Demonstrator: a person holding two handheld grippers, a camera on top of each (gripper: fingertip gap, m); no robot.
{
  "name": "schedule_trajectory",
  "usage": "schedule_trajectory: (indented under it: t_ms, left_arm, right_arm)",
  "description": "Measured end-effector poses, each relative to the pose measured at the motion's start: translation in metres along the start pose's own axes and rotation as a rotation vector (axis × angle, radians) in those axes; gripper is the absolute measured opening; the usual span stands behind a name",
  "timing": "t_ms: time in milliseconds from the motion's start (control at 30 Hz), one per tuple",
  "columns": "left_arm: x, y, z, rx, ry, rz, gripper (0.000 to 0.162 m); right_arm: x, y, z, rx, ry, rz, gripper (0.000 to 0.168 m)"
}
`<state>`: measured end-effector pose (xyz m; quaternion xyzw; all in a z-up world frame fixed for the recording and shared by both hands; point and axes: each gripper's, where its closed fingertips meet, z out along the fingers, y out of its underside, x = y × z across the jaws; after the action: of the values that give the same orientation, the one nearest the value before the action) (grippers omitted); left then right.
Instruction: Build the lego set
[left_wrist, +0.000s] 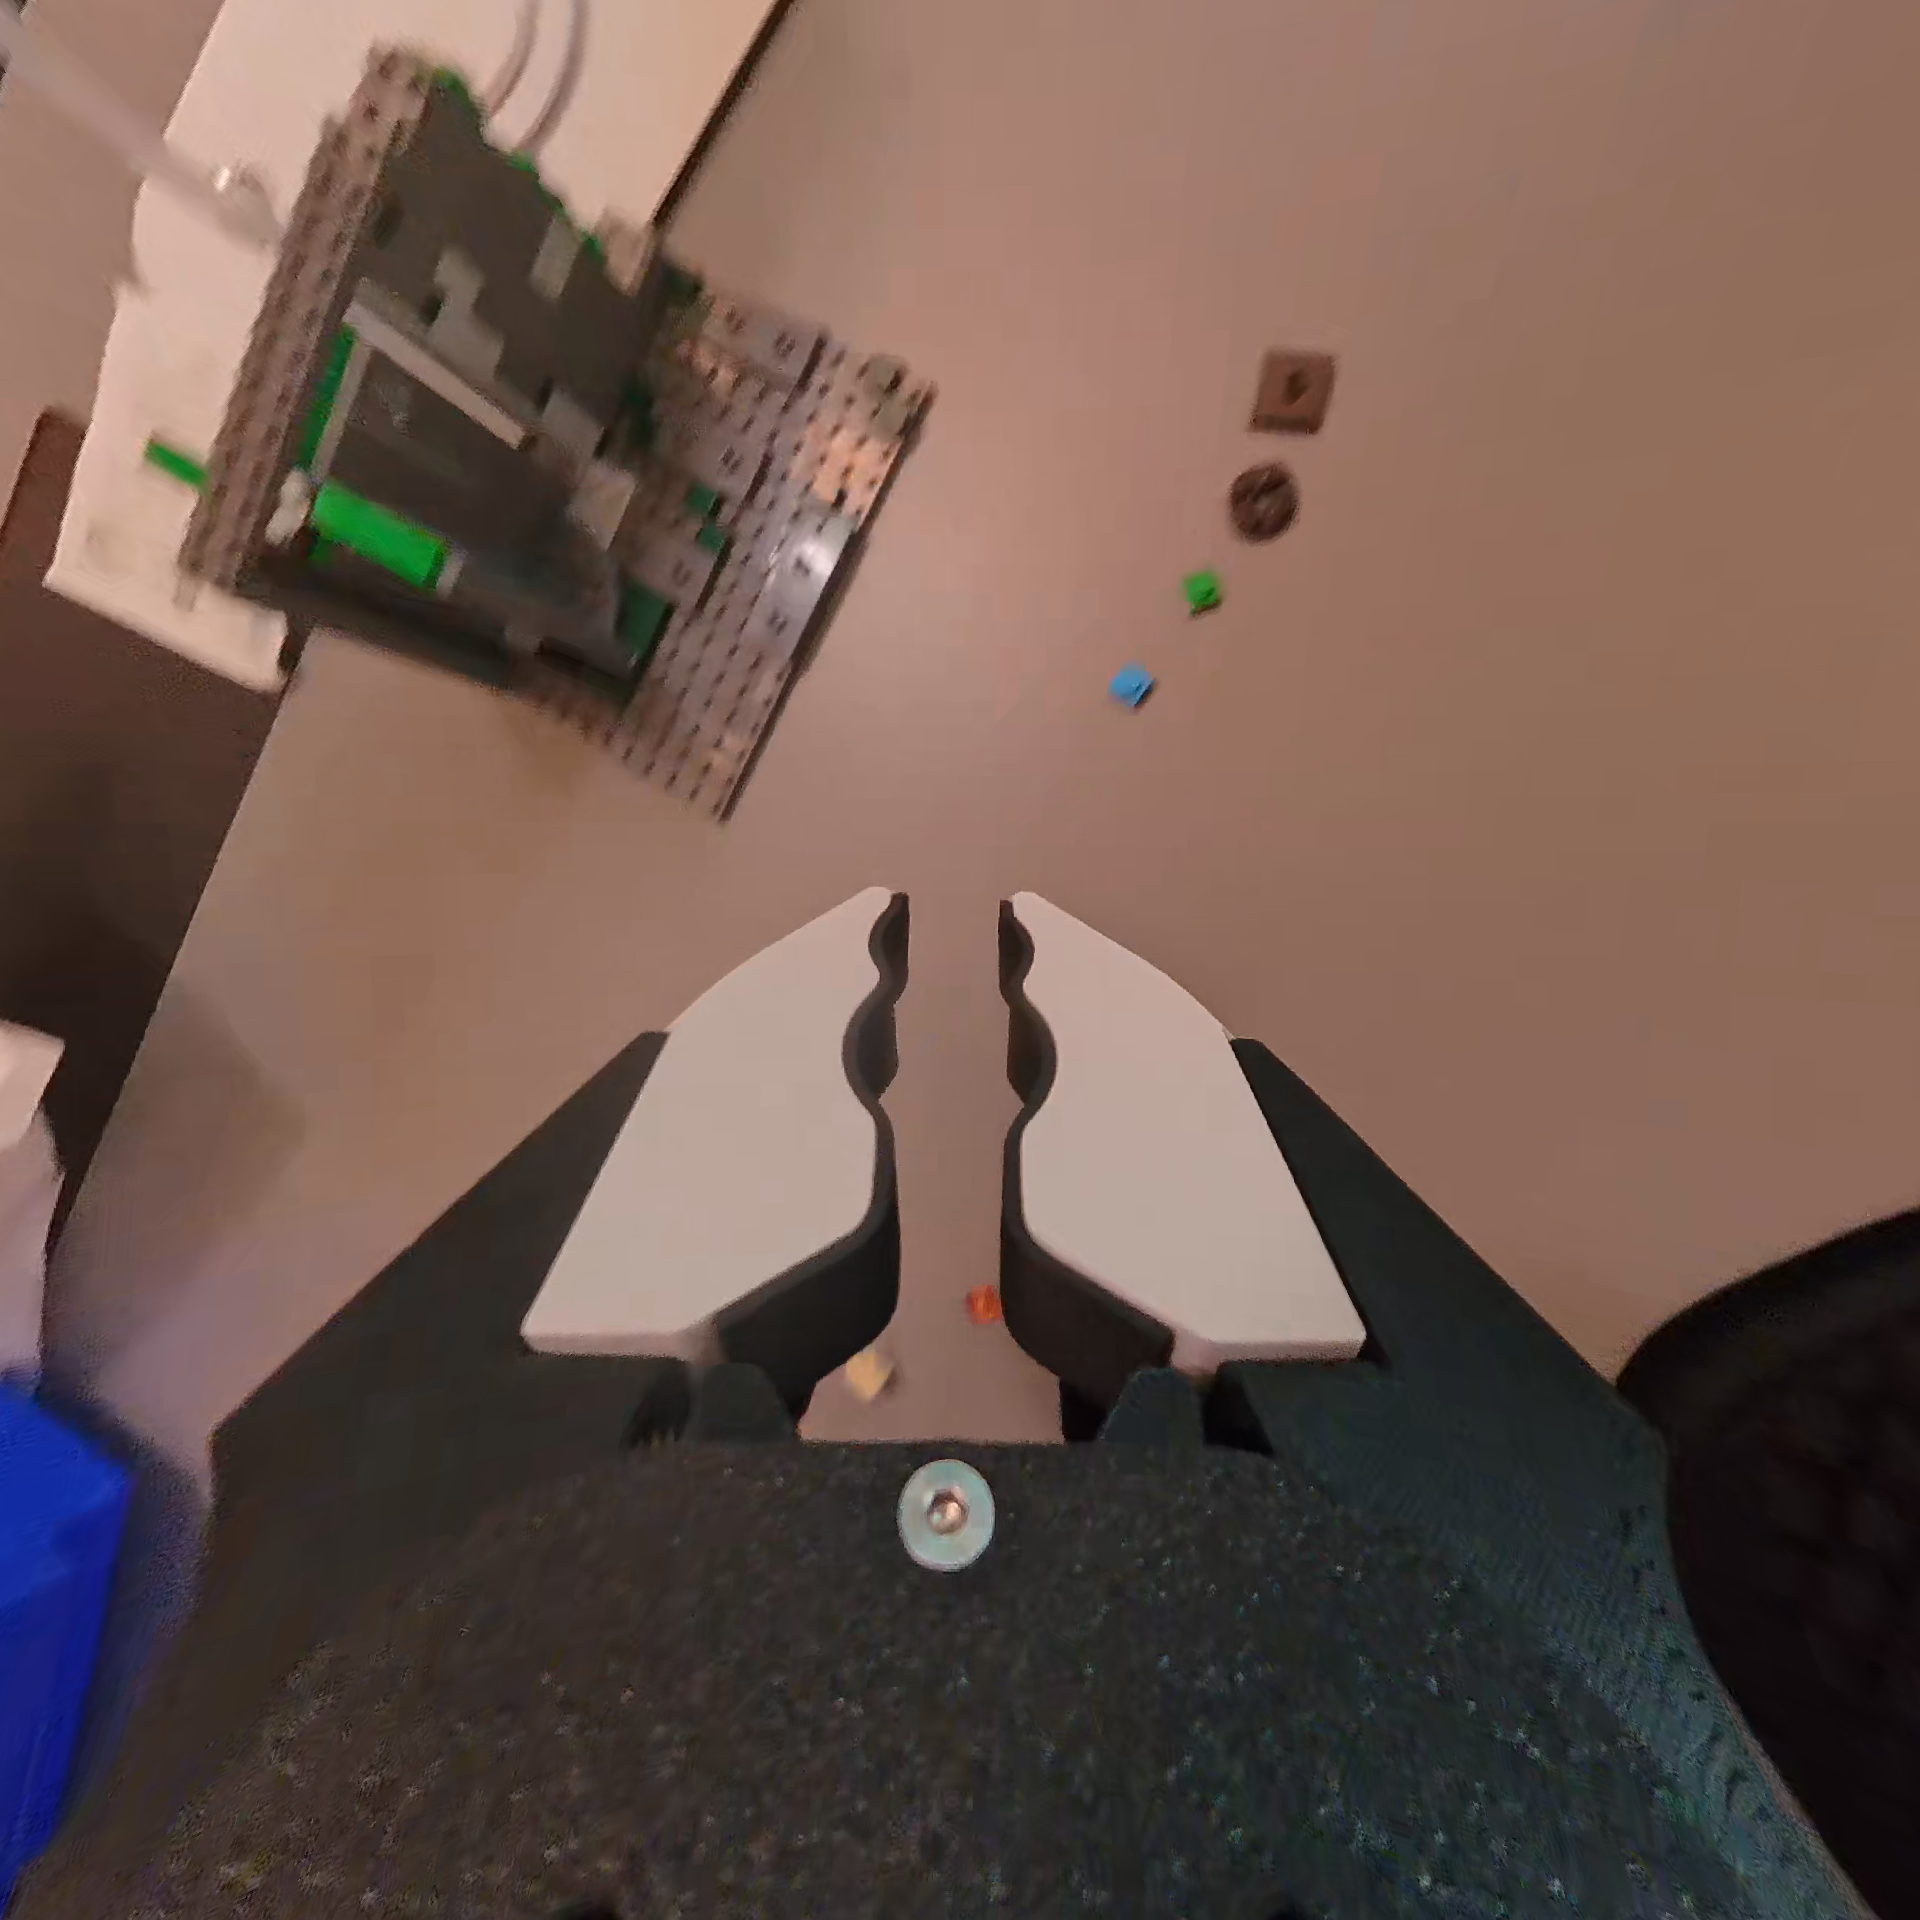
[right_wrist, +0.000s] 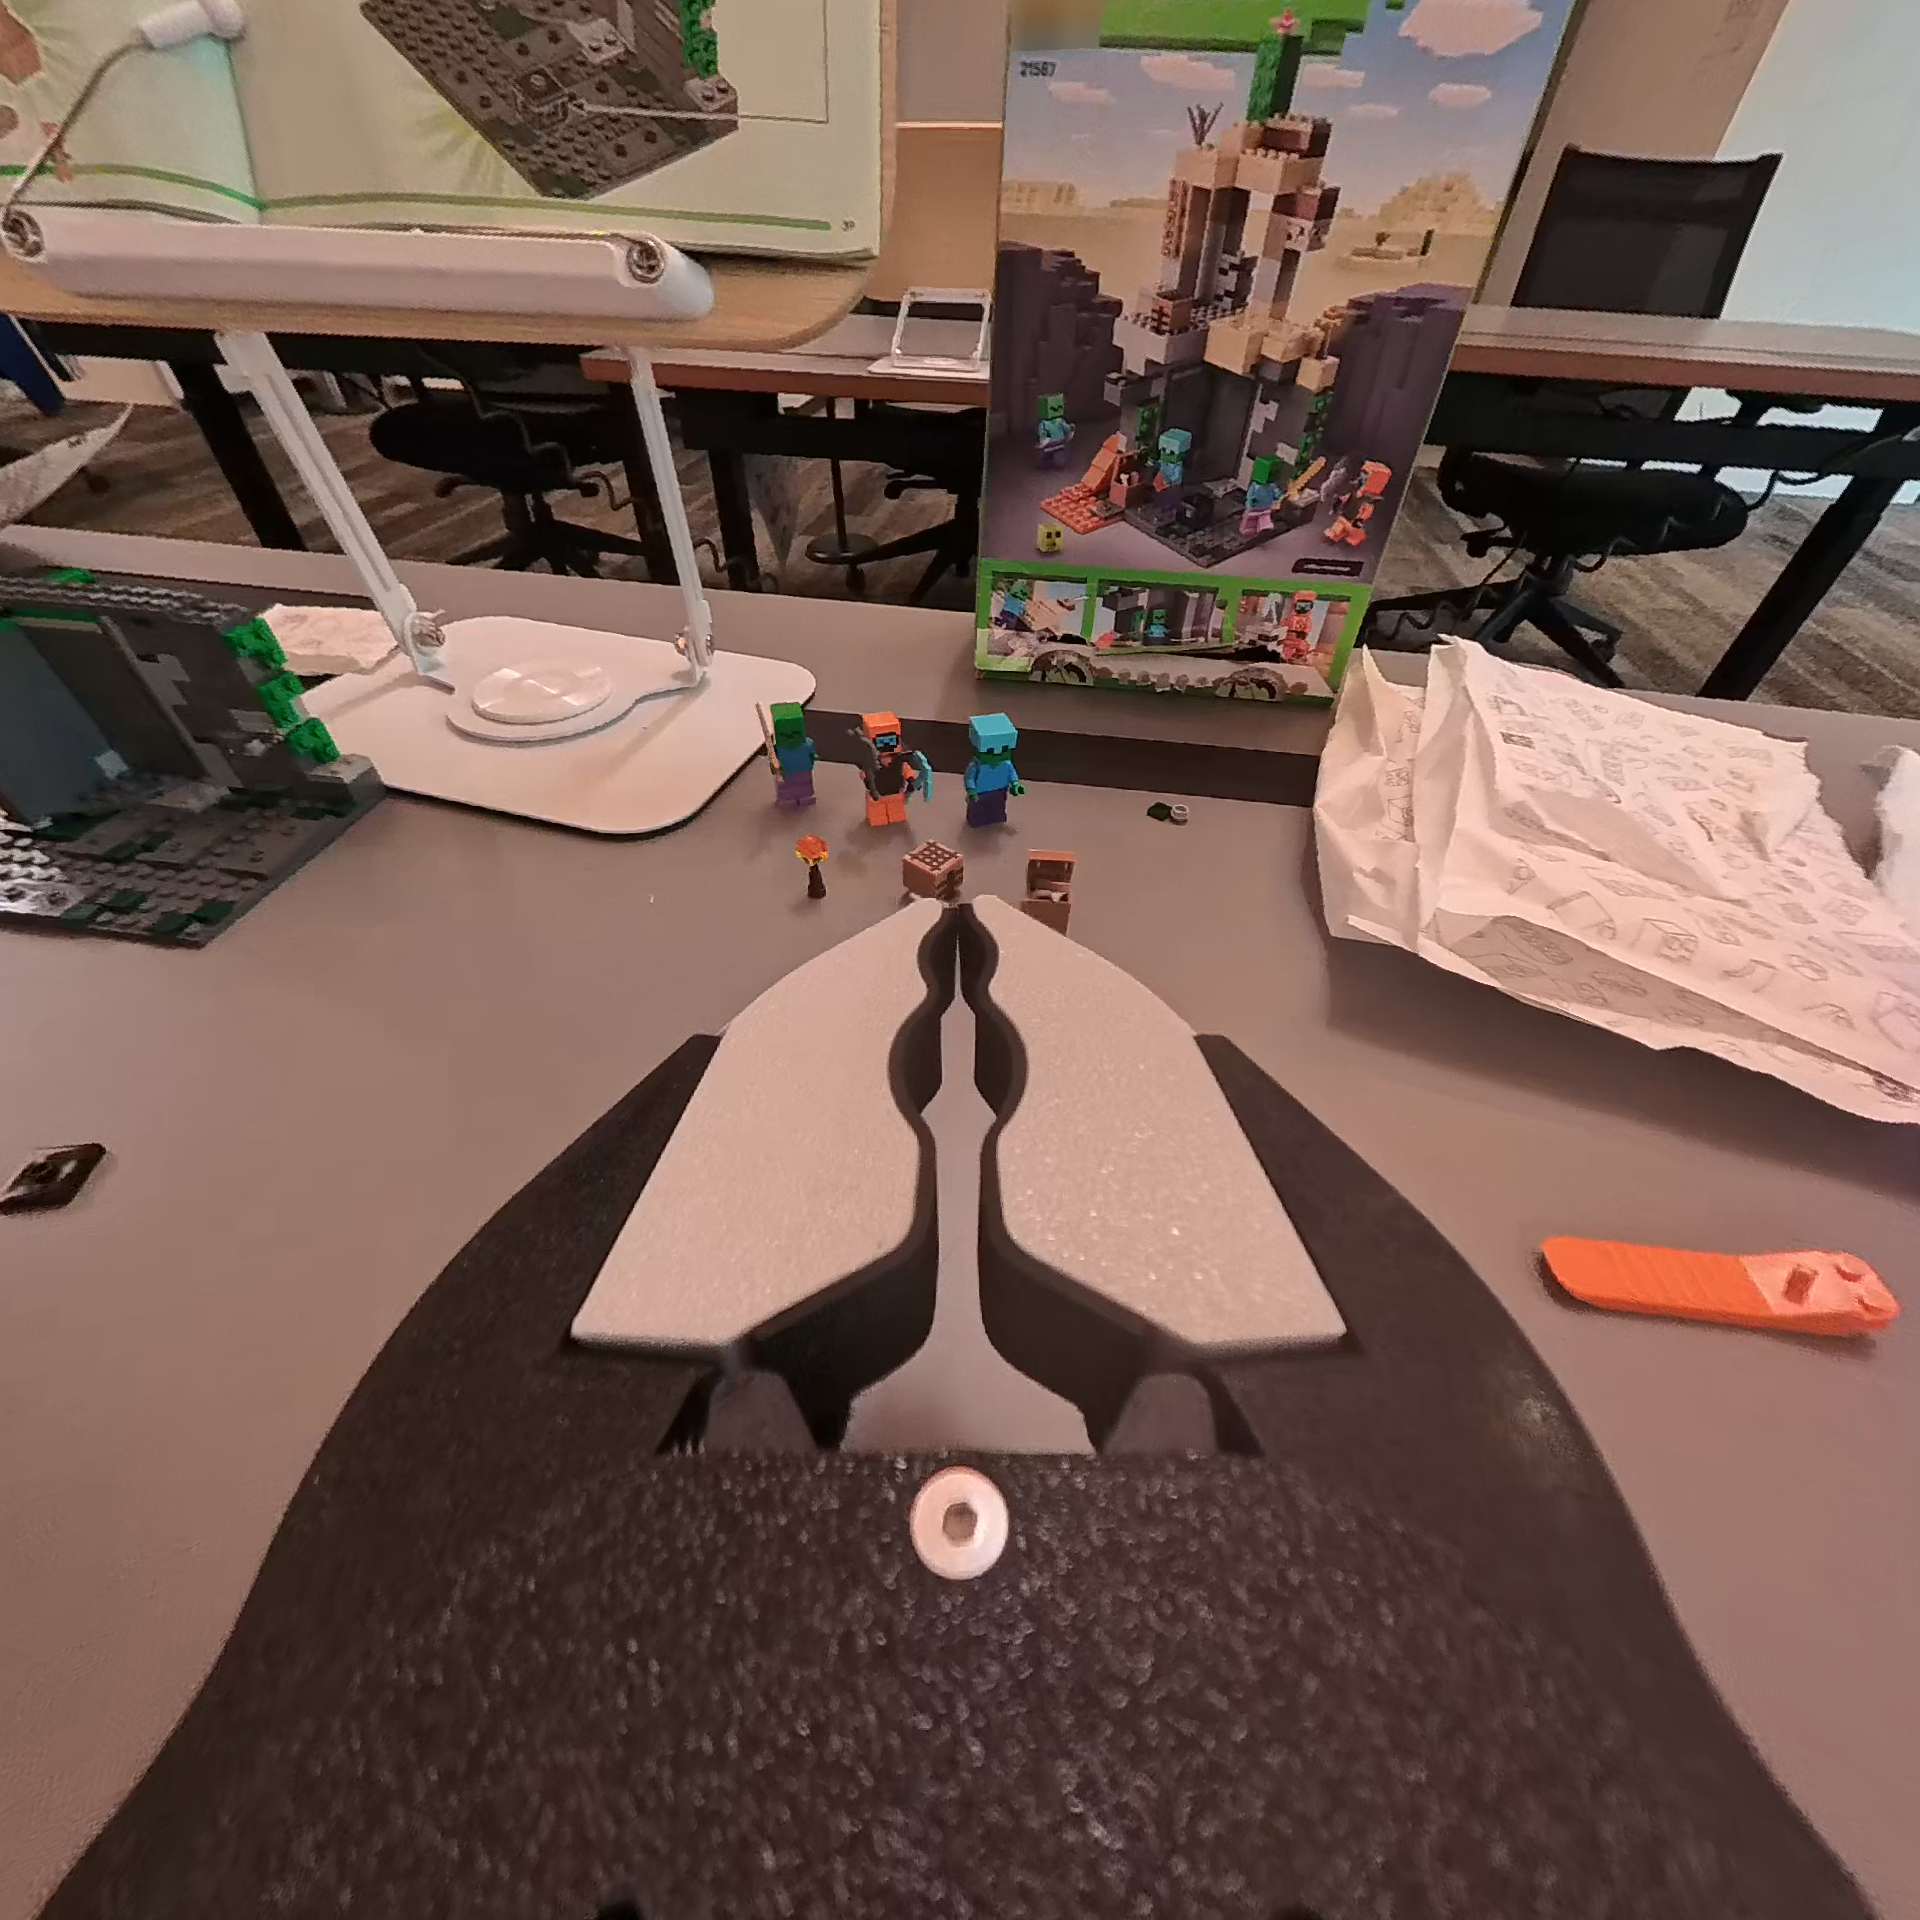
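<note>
Grey bench (left_wrist: 1455, 935) is carrying the half-built model (left_wrist: 540, 457) up-left of the left gripper (left_wrist: 951, 909), jaws gaping empty, while the right gripper (right_wrist: 958, 914) is idling closed on nothing.

Grey-and-green lego build (left_wrist: 540, 436), orange brick separator (right_wrist: 1714, 1283), white printed paper (right_wrist: 1621, 883).

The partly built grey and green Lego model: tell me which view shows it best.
The left wrist view: the partly built grey and green Lego model lies whole, seen from above, though motion-blurred. The right wrist view shows it sharper but cut off at the left edge.
</note>
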<state>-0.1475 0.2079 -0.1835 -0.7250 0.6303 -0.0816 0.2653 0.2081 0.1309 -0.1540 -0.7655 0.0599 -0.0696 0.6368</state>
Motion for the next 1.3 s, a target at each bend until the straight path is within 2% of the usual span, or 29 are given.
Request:
schedule_trajectory:
  t_ms: [167,300,400,467,567,667,767,933,1100,1300]
  left_arm:
    - [-0.036,0.044,-0.033,-0.089,-0.094,-0.060,0.016]
    - [-0.069,0.083,-0.074,-0.138,-0.188,-0.130,0.015]
    - [-0.091,0.119,-0.112,-0.166,-0.256,-0.202,0.010]
    - [-0.103,0.143,-0.137,-0.176,-0.310,-0.241,0.000]
    - [-0.115,0.183,-0.169,-0.198,-0.358,-0.313,0.000]
    - [-0.119,0.225,-0.185,-0.234,-0.364,-0.385,0.000]
    - [-0.119,0.269,-0.187,-0.310,-0.357,-0.434,0.000]
    - [-0.121,0.323,-0.165,-0.455,-0.275,-0.444,0.001]
    - [-0.127,0.350,-0.138,-0.534,-0.156,-0.365,0.020]
    - [-0.130,0.361,-0.119,-0.540,-0.034,-0.277,0.024]
  right_arm:
    - [-0.003,0.002,0.000,-0.006,-0.007,-0.009,0.000]
    - [0.000,0.002,-0.002,-0.005,-0.004,-0.005,0.000]
    - [-0.001,0.001,-0.002,-0.004,-0.009,0.003,0.000]
    - [-0.002,0.001,-0.003,-0.005,-0.014,0.001,0.000]
    - [-0.006,0.002,-0.004,-0.006,-0.023,-0.005,0.000]
    - [-0.009,0.003,-0.003,-0.014,-0.029,-0.018,0.000]
    - [-0.012,0.005,-0.002,-0.021,-0.032,-0.025,0.000]
    - [-0.017,0.011,0.001,-0.044,-0.035,-0.045,0.000]
    - [-0.023,0.016,0.002,-0.059,-0.034,-0.077,0.000]
    - [-0.022,0.018,0.001,-0.063,-0.030,-0.084,0.000]
